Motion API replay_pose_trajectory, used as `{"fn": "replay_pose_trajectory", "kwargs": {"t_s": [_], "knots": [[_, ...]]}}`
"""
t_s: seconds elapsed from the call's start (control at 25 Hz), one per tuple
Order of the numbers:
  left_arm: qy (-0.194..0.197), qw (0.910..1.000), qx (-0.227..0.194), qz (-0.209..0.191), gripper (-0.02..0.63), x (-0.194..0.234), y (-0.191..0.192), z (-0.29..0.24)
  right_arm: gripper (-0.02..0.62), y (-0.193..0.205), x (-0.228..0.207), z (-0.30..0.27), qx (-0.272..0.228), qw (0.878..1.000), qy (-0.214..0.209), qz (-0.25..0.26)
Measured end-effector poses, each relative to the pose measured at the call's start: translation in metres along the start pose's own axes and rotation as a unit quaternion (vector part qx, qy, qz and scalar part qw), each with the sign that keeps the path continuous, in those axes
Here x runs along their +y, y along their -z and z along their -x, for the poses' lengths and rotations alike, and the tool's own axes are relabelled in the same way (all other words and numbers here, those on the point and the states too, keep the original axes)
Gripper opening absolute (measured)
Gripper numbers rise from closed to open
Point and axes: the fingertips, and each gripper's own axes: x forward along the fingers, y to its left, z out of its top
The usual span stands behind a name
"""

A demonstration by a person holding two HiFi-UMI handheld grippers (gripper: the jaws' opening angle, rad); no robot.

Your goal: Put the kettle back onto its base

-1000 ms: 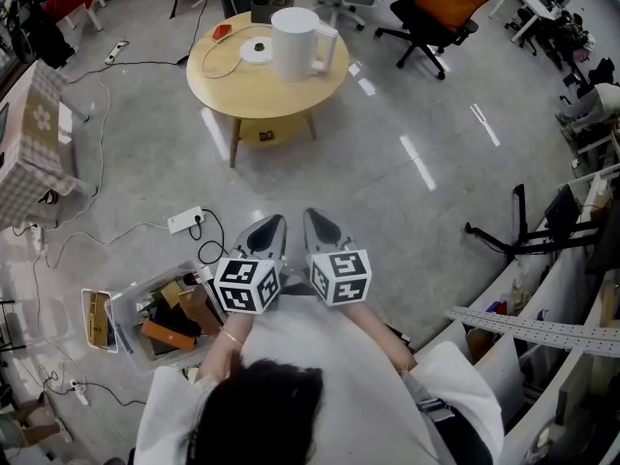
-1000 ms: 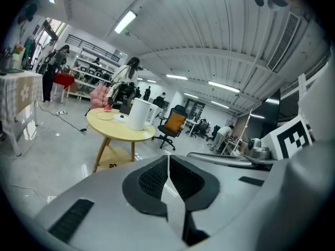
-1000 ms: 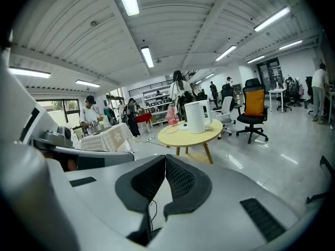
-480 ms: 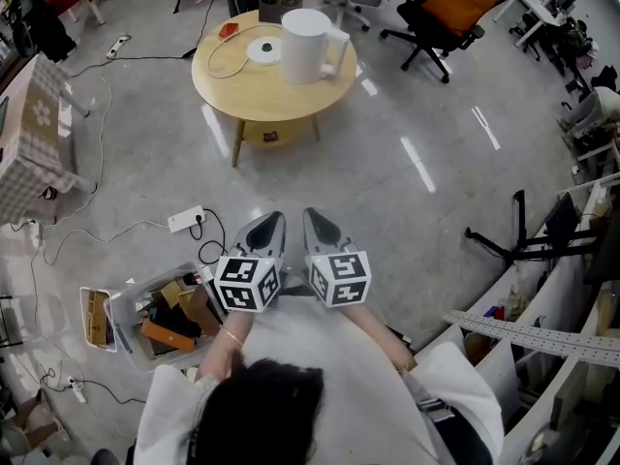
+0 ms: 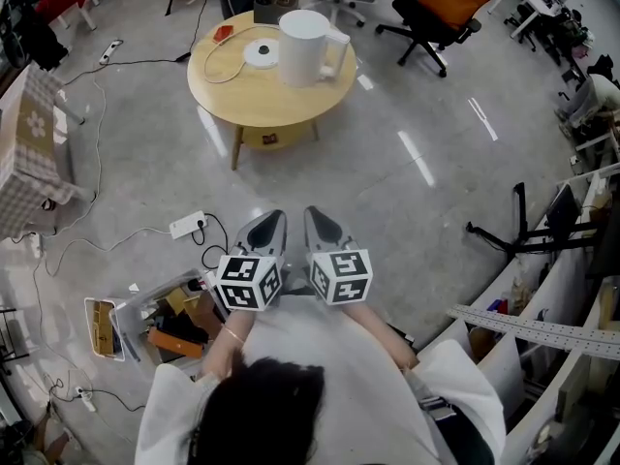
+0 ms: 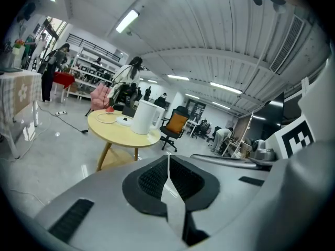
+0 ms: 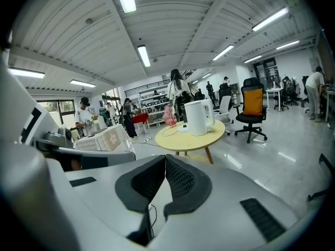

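Your left tool [image 5: 271, 223] & right tool [image 5: 315, 219] are both clenched w/ nothing inside, side by side near you. The kettle [image 5: 305, 35] stands on the far round surface [image 5: 252, 93], just right of its base [image 5: 262, 53], not on it.

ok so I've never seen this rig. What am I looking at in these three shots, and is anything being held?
There is no robot here. A person holds a two-jaw gripper in each hand. The top-down picture comes from a camera on the person's head. It shows the left gripper and right gripper side by side near the body, each carrying a cube with square markers. The other two pictures come from cameras riding on each gripper, looking along its jaws. Both pairs of jaws are shut, with nothing between them. Ahead is a round wooden table where a white kettle stands beside its round base, not on it.
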Motion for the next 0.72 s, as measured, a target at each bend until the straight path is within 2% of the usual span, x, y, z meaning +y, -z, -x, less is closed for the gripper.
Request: {"fn": "replay_pose_trajectory", "kwargs": {"t_s": [0.24,0.72], "knots": [[-0.003,0.9998,0.013,0.014,0.032,0.019,-0.003,-0.007,0.026,0.001,0.004,-0.015,0.011,1.000,0.002,0.001],[0.013,0.9994,0.032,0.008,0.032,0.042,-0.014,-0.027,0.026,-0.001,0.009,-0.050,0.029,0.999,0.011,-0.006]]}}
